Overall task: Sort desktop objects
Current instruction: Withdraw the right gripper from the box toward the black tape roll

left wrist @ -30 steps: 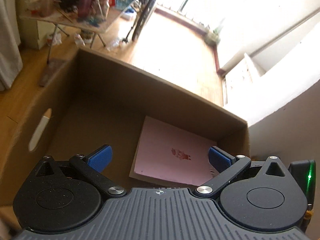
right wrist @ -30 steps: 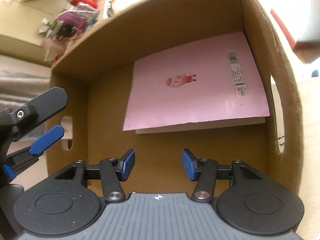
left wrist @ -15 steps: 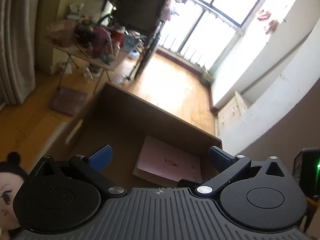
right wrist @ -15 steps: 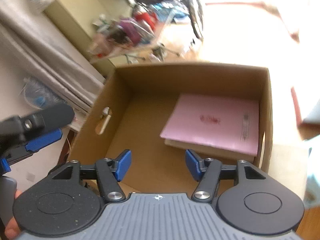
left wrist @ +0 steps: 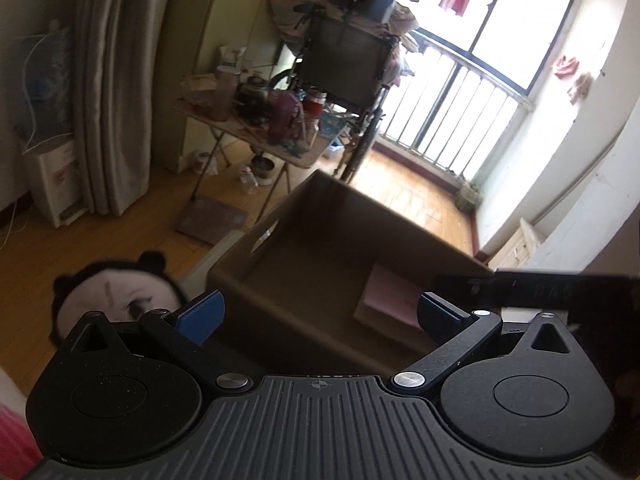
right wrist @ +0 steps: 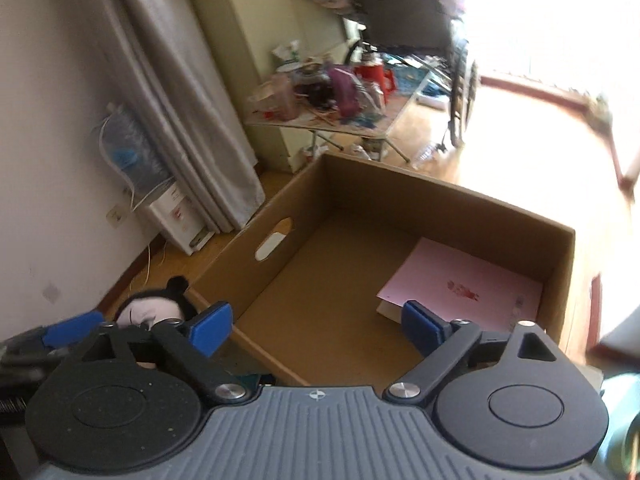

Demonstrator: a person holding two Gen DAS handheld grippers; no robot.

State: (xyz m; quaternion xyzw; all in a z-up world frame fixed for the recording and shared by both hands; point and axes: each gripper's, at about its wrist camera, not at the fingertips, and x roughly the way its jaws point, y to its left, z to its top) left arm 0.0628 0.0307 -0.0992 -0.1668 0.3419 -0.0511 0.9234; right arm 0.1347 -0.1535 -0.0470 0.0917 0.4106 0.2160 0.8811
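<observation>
Both tools are empty and above the cardboard box [right wrist: 400, 280]. The right tool [right wrist: 316, 326] is opening its jaws with nothing between them; the left tool [left wrist: 320, 312] has its jaws spread wide, also on nothing. The pink booklet [right wrist: 464, 284] already lies flat in the box's far right corner, on top of a tan book whose edge shows beneath it, so that item looks sorted.

The likely next piece is the plush doll head [right wrist: 154, 308], with black hair and a painted face, lying just outside the box's left wall. Your left tool is the nearer one. Swing it off the box toward the doll, tilt down until both pads straddle the soft head rather than the hair buns, and close gently; plush squashes and can slip out. Keep your right tool clear of the box's open middle, where there is plenty of bare floor to drop the doll.
</observation>
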